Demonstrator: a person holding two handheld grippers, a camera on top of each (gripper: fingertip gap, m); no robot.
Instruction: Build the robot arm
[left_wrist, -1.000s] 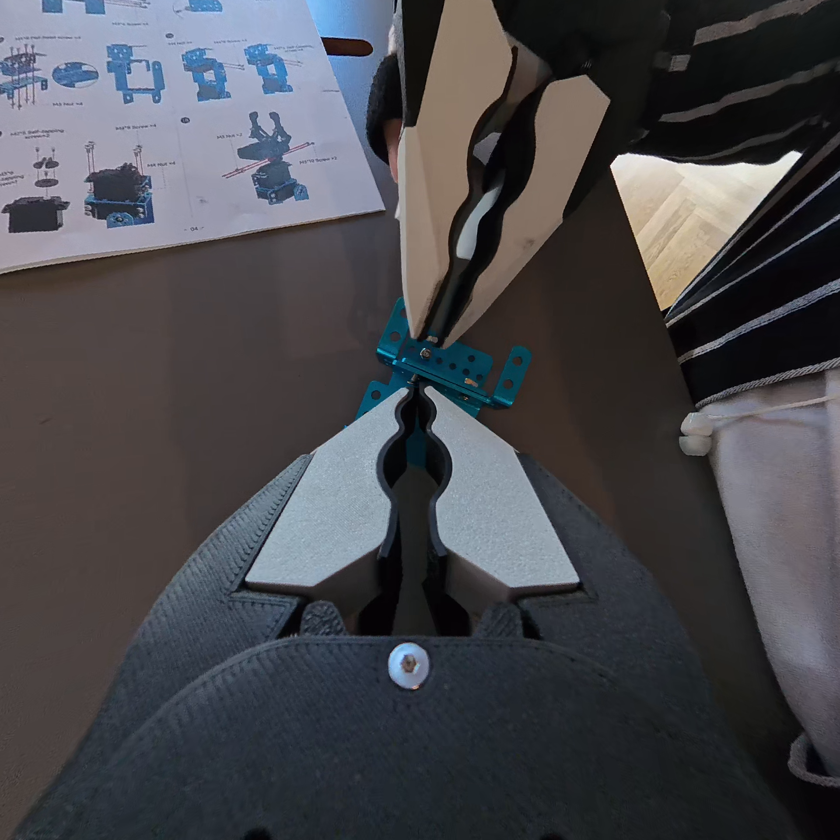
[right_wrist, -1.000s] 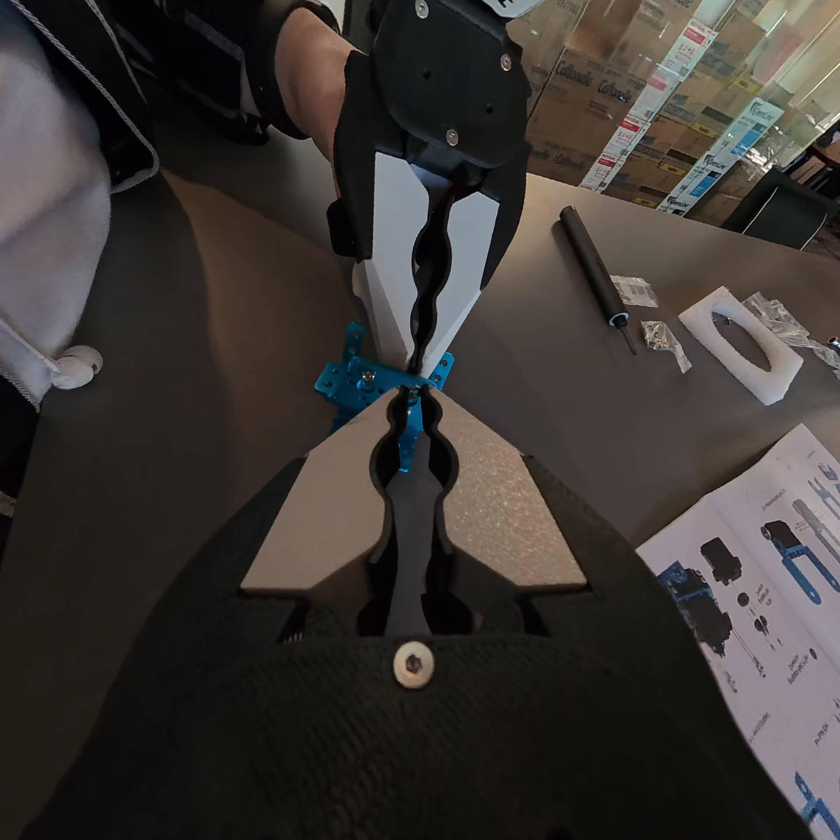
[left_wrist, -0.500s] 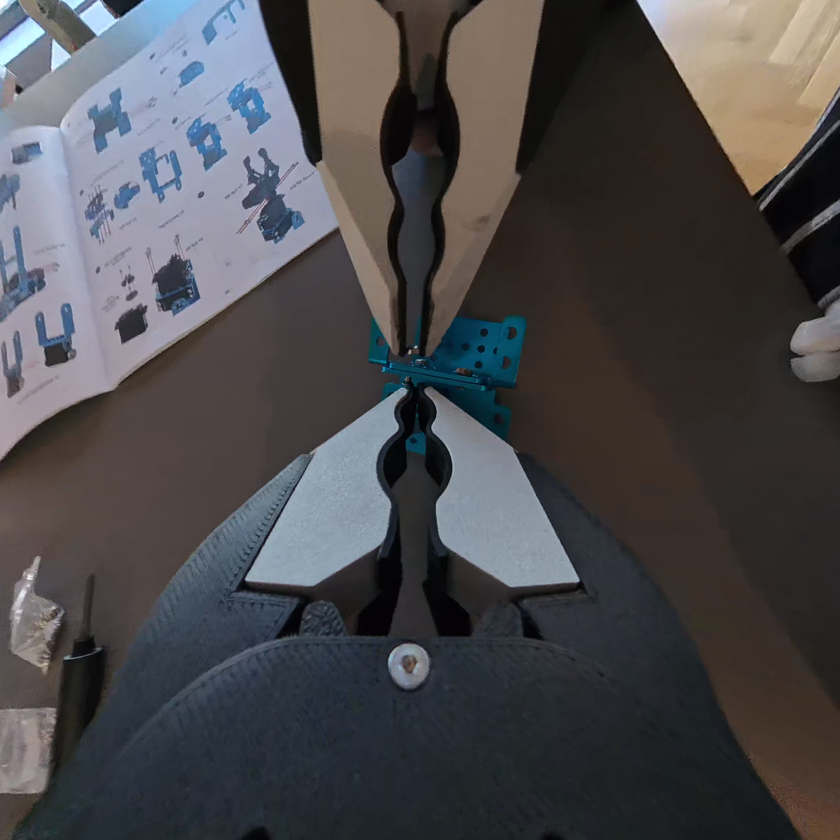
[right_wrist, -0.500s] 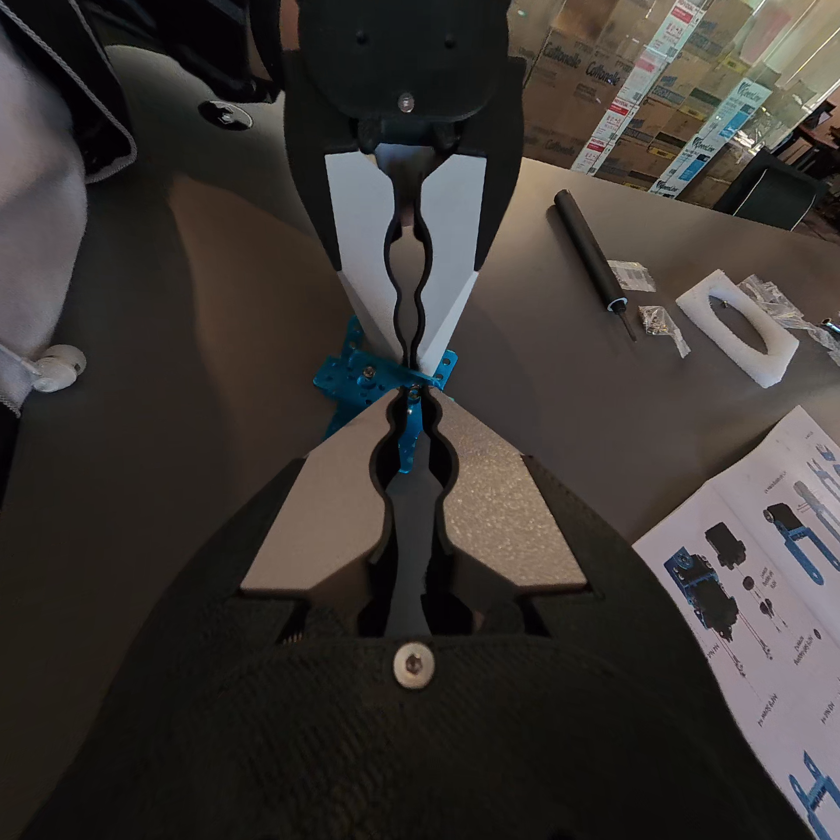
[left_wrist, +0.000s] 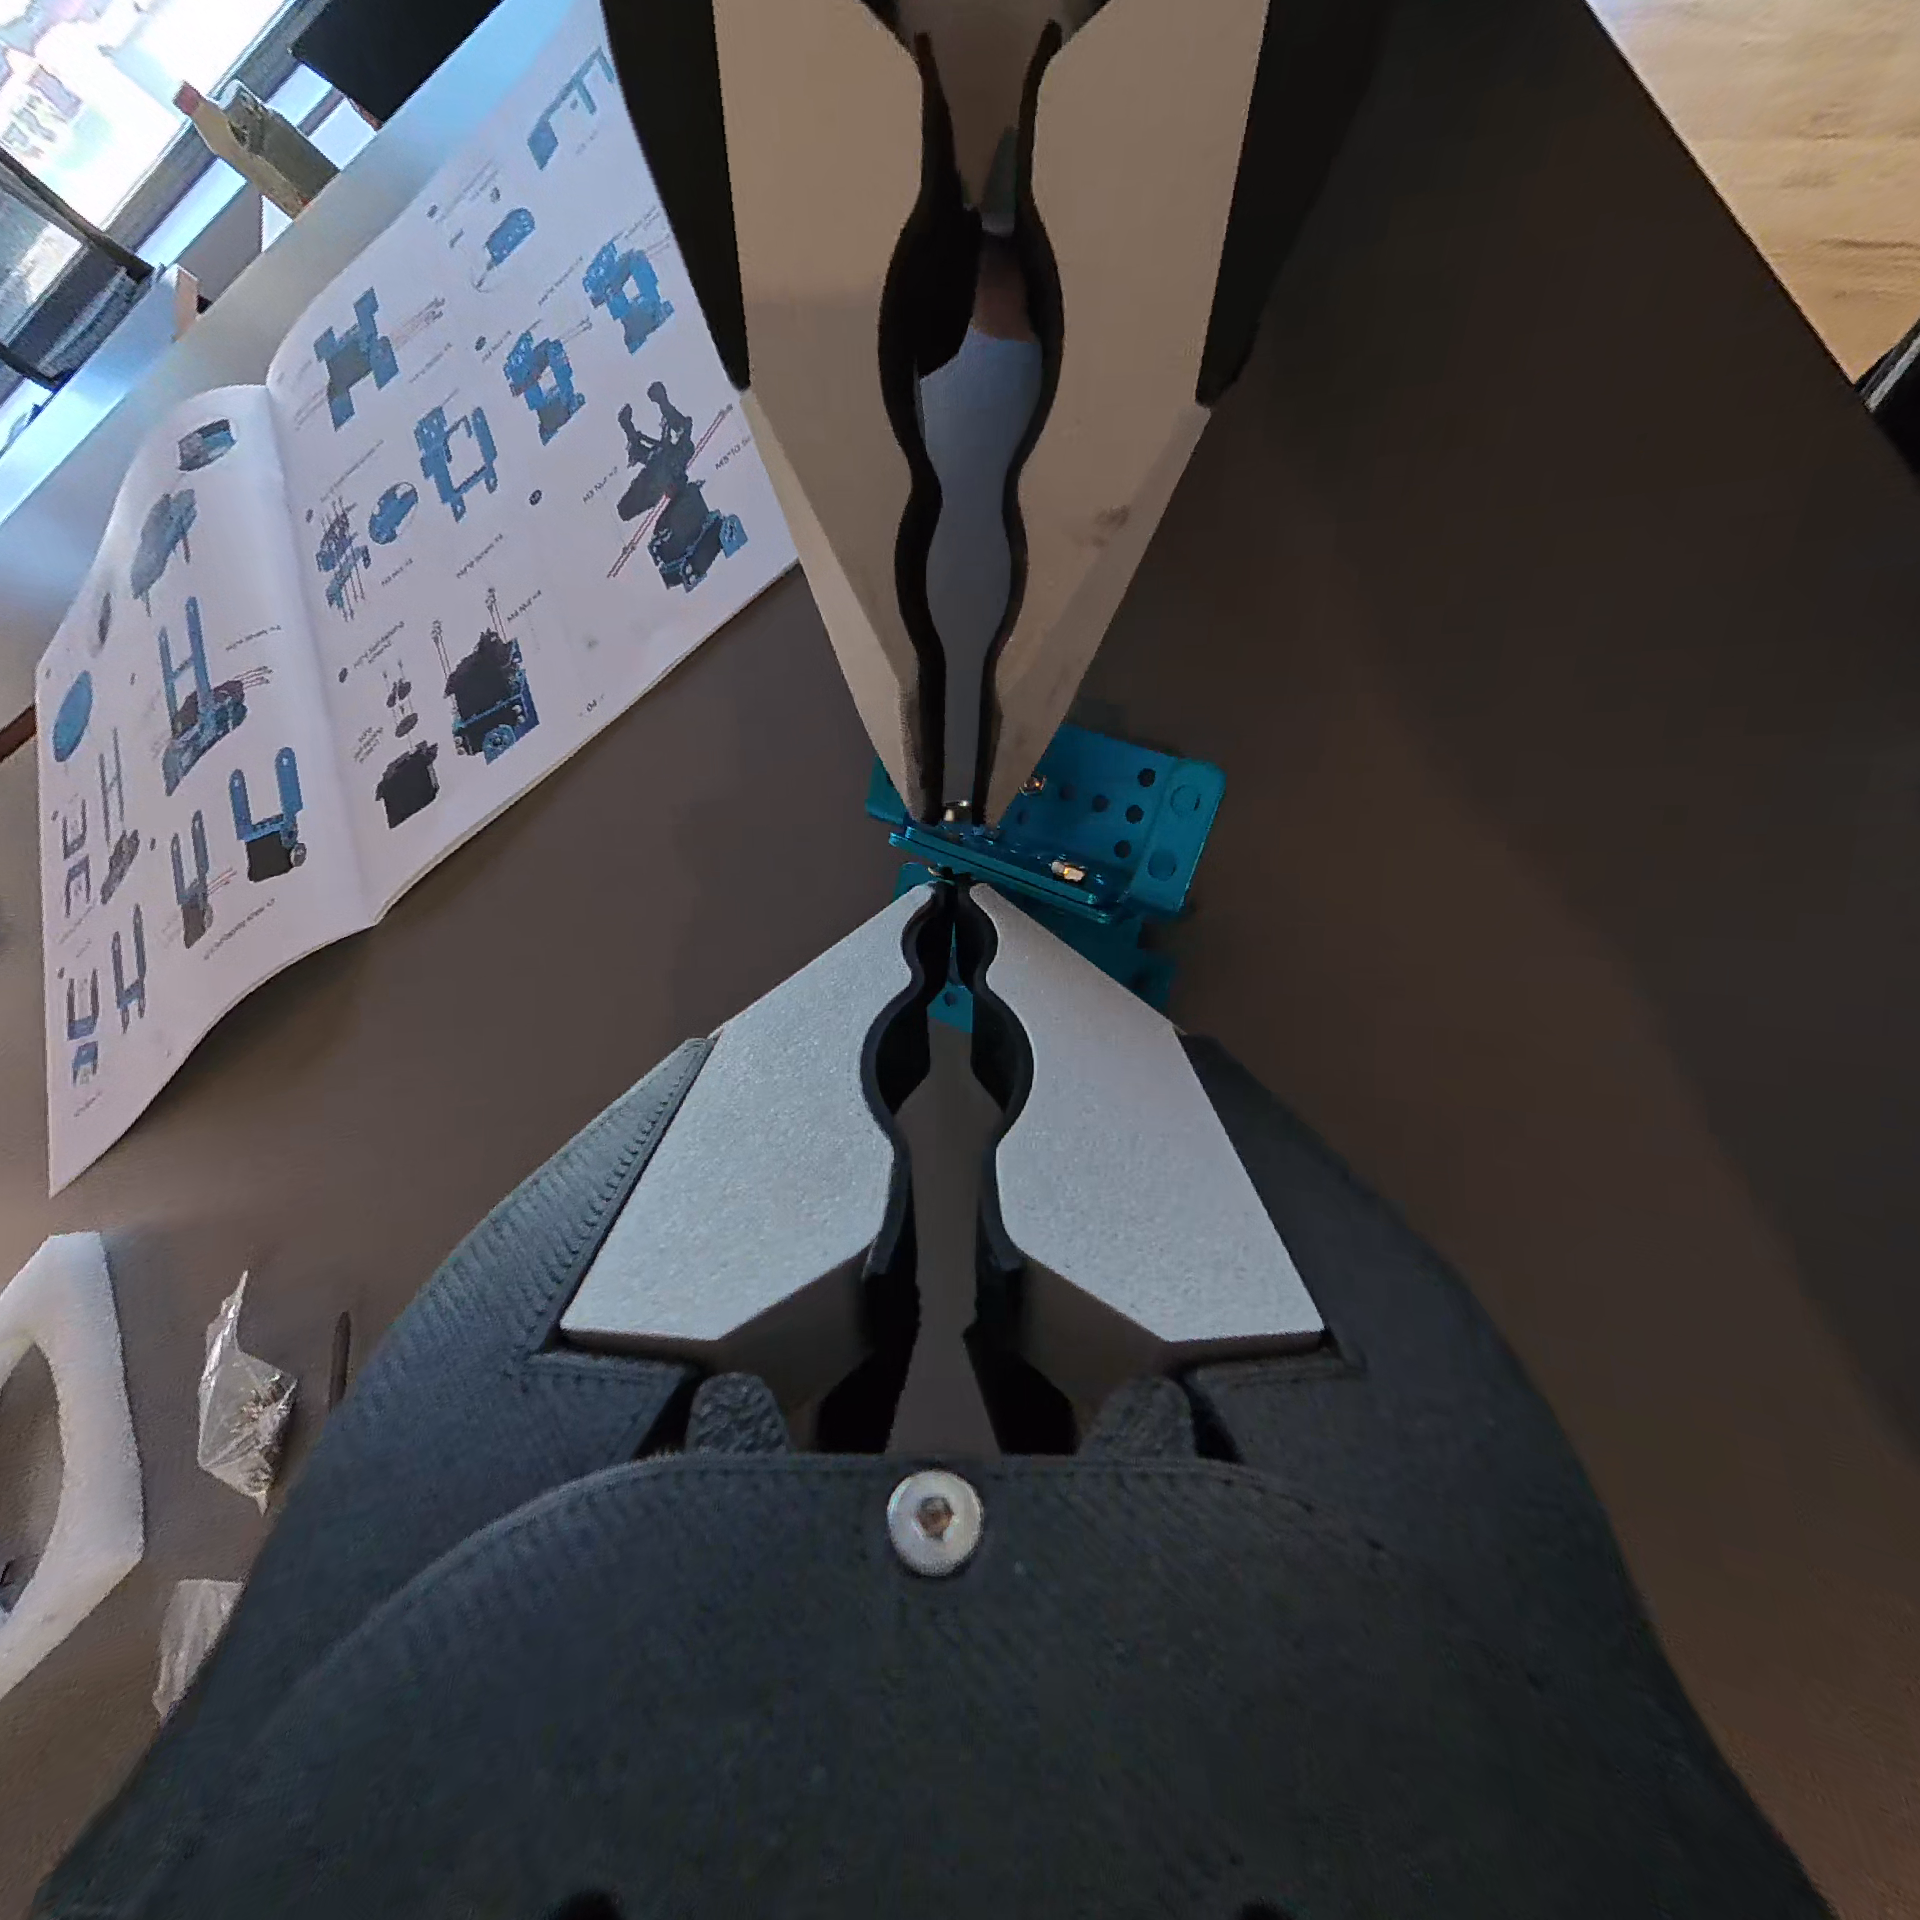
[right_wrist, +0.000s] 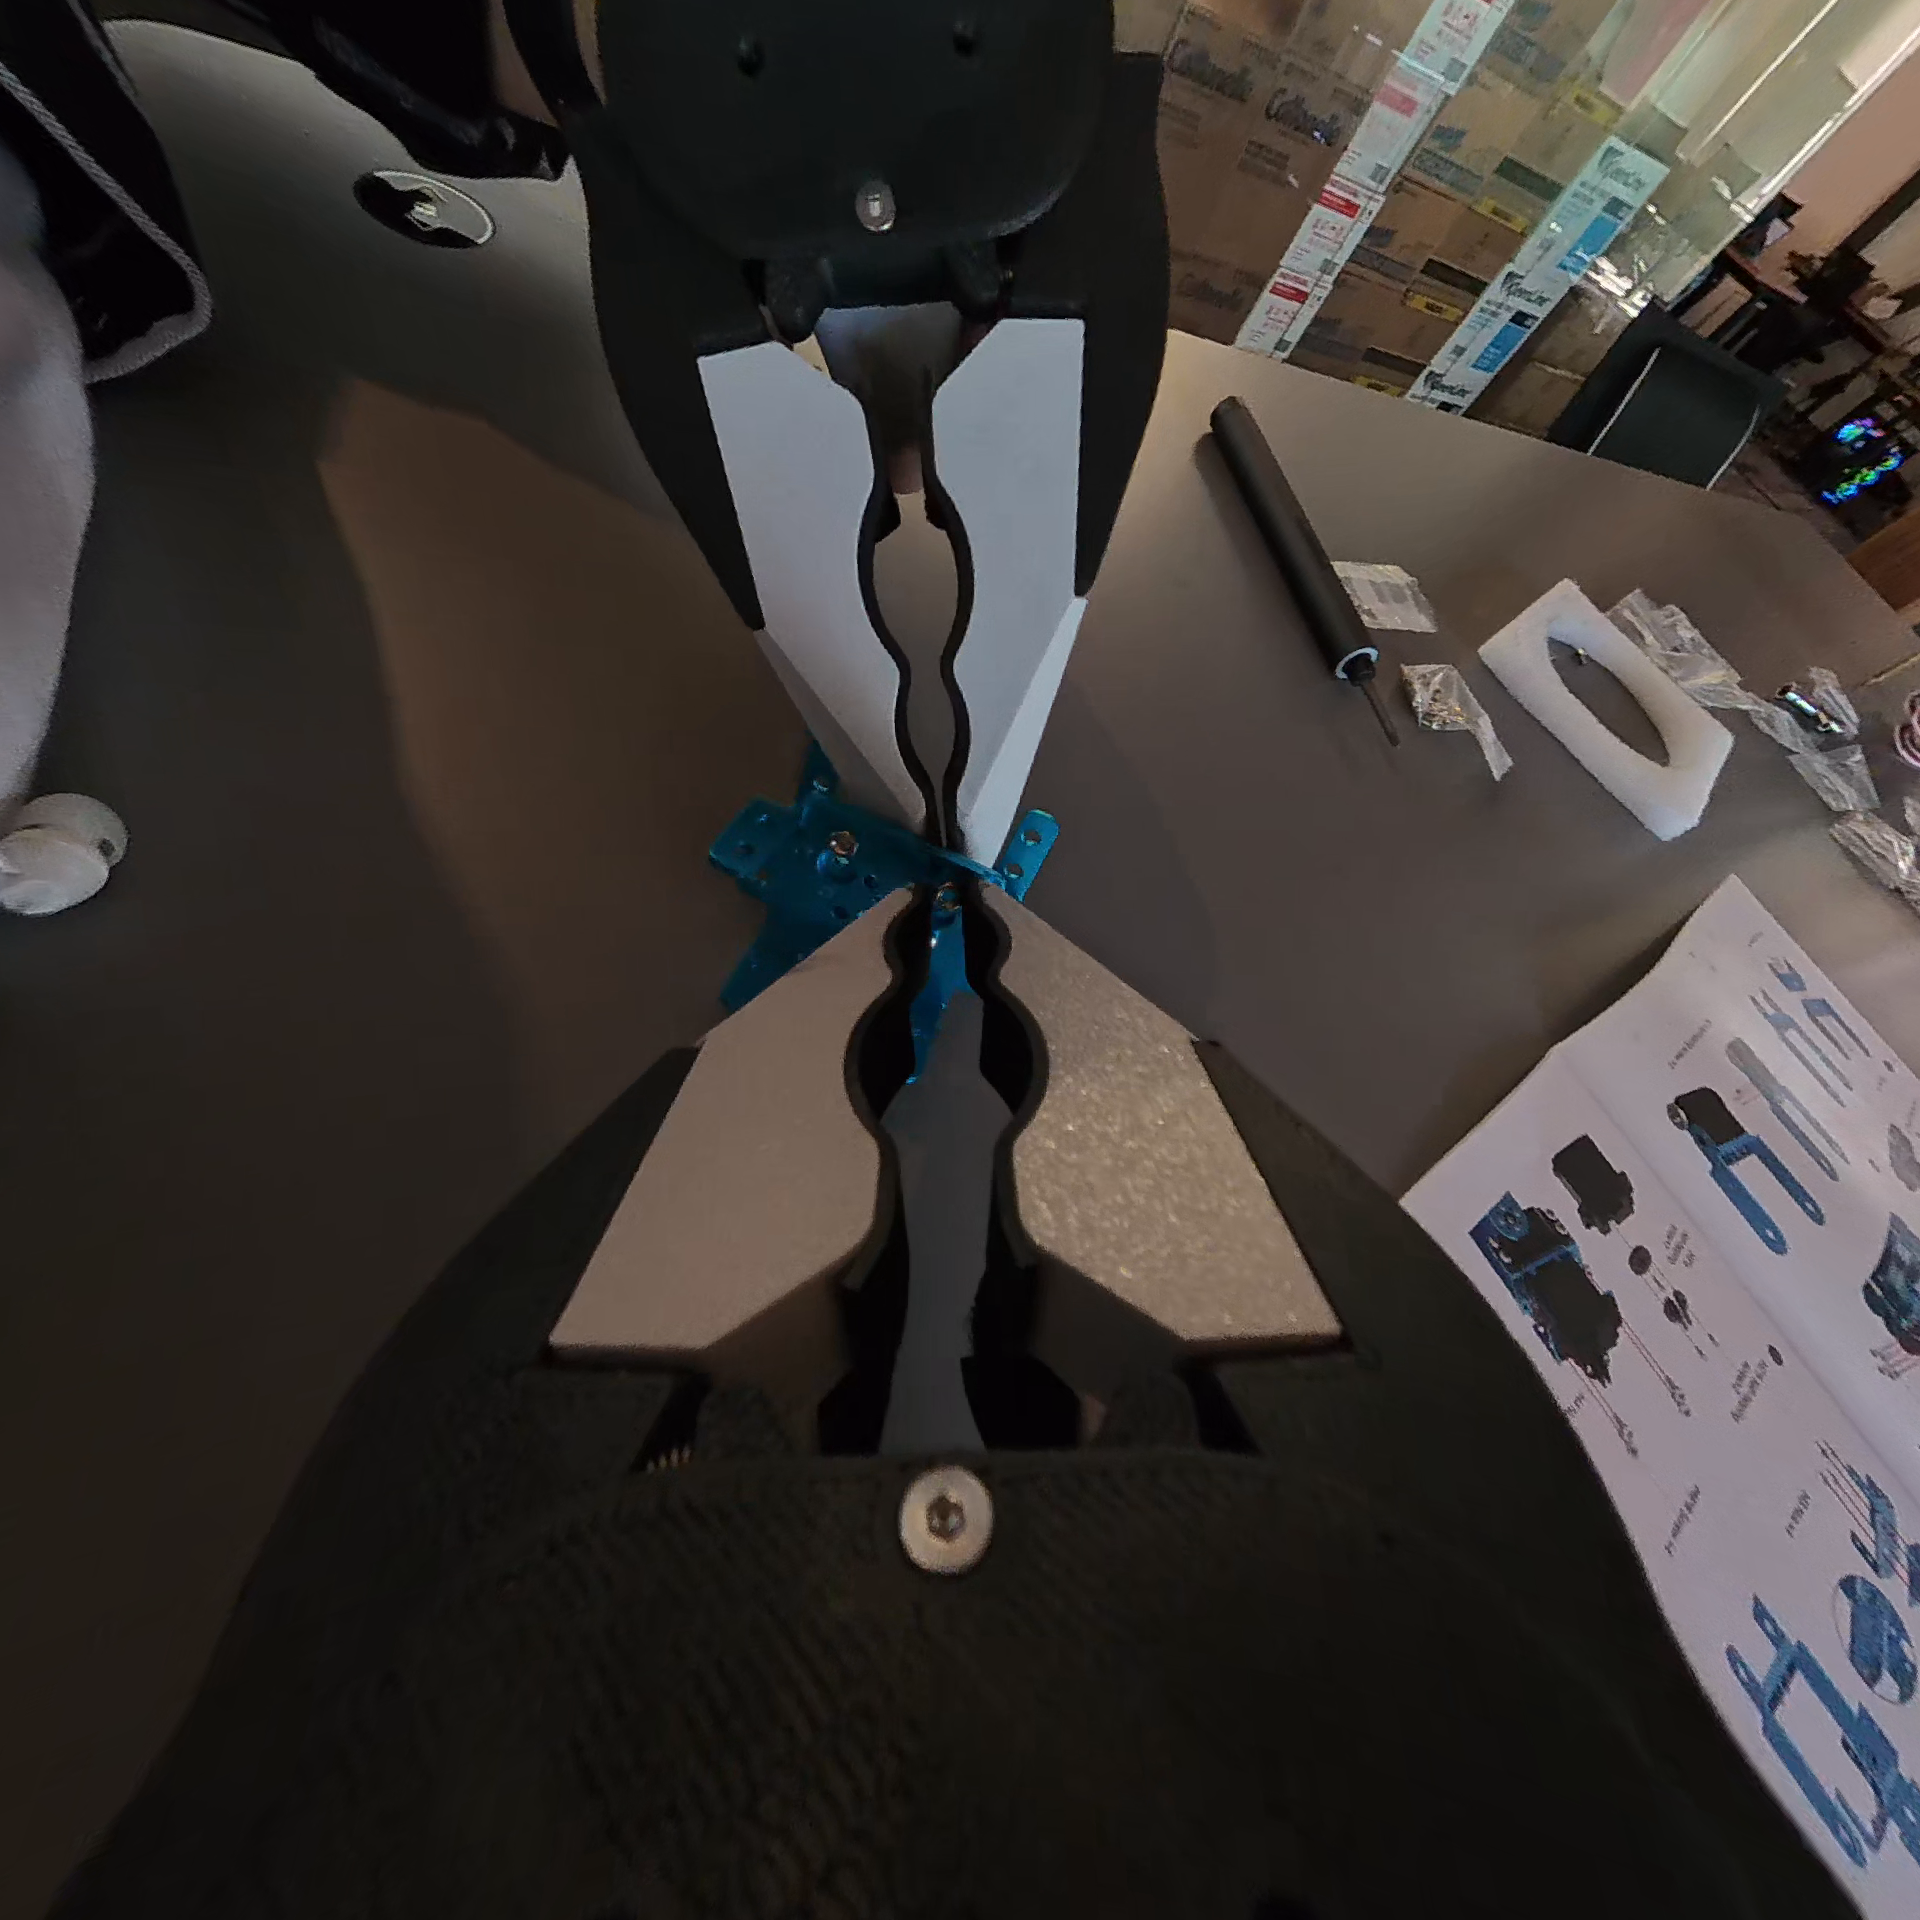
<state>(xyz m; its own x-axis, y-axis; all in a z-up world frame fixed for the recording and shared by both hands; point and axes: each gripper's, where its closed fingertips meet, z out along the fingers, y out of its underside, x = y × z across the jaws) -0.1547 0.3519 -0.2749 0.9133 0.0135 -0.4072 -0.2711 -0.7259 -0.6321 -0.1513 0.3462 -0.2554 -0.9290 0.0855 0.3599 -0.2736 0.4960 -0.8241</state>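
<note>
In the left wrist view, a white foam block (left_wrist: 62, 1455) with an oval cut-out lies at the far left edge of the dark tabletop (left_wrist: 1507, 935), with small clear bags of hardware (left_wrist: 244, 1403) just beside it. Farther along, an open instruction booklet (left_wrist: 343, 644) with blue part drawings lies flat, well apart from the tongs. In the middle, the left tongs (left_wrist: 948, 902) are pressed together on the near edge of a blue perforated metal bracket (left_wrist: 1101, 831), which is held just above the tabletop. The right tongs (left_wrist: 954, 800) come in from the opposite side, tip to tip with the left ones, closed on a small screw or nut at the bracket's top face; which it is cannot be told.

In the right wrist view, a person's white garment with a cord end (right_wrist: 52, 852) shows at the left. The bracket (right_wrist: 821, 883) sits in the centre, pinched between the right tongs (right_wrist: 940, 906) below and the left tongs (right_wrist: 948, 831) above. To the right lie a black screwdriver (right_wrist: 1288, 551), hardware bags (right_wrist: 1439, 707), the foam block (right_wrist: 1621, 717) and the booklet (right_wrist: 1714, 1299); none of them stands between the tongs and the bracket
</note>
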